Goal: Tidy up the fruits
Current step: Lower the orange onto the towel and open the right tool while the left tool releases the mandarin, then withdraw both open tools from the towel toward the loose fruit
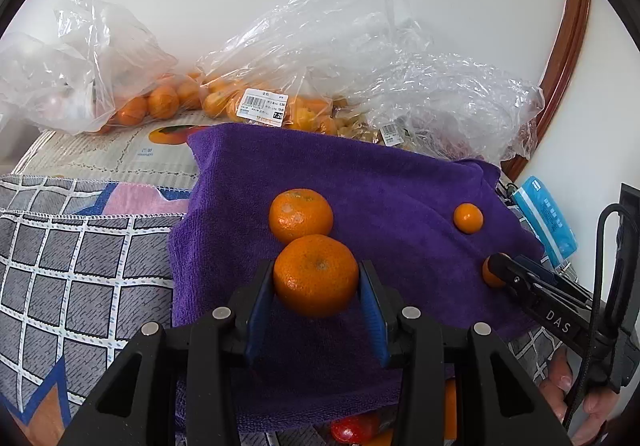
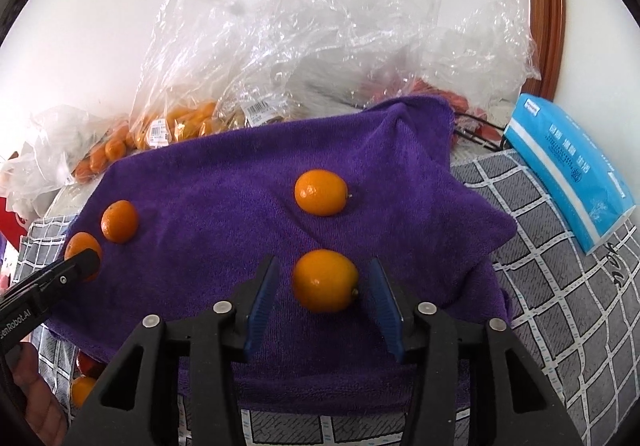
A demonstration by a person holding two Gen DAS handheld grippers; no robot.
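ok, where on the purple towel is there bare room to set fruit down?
Bare purple towel lies between the two mandarins at its left and the two kumquats at centre-right; also the near strip. Crowded along the back: bagged fruit.

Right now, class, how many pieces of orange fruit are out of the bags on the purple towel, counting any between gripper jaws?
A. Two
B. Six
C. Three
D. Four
D: two mandarins on the left of the purple towel and two smaller kumquat-like fruits on the right; the rest stays in the plastic bags.
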